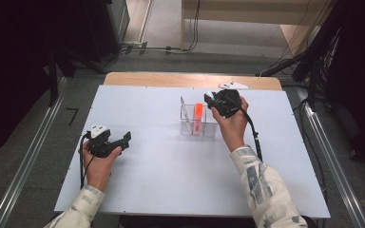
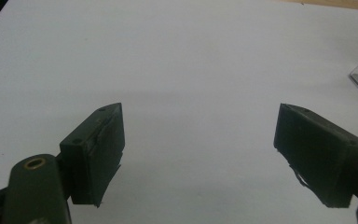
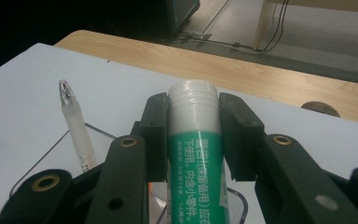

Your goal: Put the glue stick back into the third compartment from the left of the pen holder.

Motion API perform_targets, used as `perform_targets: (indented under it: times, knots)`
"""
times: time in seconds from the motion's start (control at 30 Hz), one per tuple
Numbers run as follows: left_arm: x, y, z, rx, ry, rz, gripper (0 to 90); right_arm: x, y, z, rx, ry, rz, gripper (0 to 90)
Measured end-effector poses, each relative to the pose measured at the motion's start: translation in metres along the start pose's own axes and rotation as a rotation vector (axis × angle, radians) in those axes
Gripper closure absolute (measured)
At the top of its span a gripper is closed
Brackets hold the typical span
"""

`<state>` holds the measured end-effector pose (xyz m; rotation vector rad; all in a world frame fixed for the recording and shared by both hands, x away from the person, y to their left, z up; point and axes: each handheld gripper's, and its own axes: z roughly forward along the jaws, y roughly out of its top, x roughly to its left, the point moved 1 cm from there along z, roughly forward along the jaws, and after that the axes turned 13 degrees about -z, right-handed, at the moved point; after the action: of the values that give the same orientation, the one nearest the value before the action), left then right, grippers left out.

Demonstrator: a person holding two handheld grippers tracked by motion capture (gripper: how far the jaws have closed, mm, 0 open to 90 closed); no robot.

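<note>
Over the clear acrylic organizer (image 1: pixel 197 124), at roughly 1 o'clock from table centre, the right gripper (image 1: pixel 211 99) holds a green-and-white glue stick (image 3: pixel 194 154) clamped between its jaws, white cap end pointing away from the camera. Looks like the step is dropping the stick into a compartment of the organizer.

To do it well: tip the stick upright first, line it up over a free slot on the 3 o'clock side, clear of the orange marker (image 1: pixel 197 117) and the translucent white pen (image 3: pixel 77 126) already standing in there. Lower until the base is inside the walls, then release; letting go high risks a bounce or tipping the light box. Can't tell from these views which compartment sits directly under the stick.

Right tongs: closed down to the stick's width, pads pressing both flanks just below the cap, grip looks square.

Left gripper (image 1: pixel 122 139): at about 8 o'clock on the white table (image 1: pixel 147 161), well apart from the organizer, jaws spread wide, nothing between them, just bare tabletop. Could steady the organizer wall if it slides.
</note>
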<state>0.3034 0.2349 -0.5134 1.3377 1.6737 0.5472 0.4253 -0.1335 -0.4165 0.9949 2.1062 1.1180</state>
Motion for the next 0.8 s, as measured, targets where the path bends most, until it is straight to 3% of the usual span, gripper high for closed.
perform_targets:
  times: [0.8]
  knots:
    - [-0.0001, -0.0001, 0.0001, 0.000, -0.002, 0.001, 17.0, 0.0018, 0.0006, 0.0061, -0.012, 0.009, 0.025, 62.8]
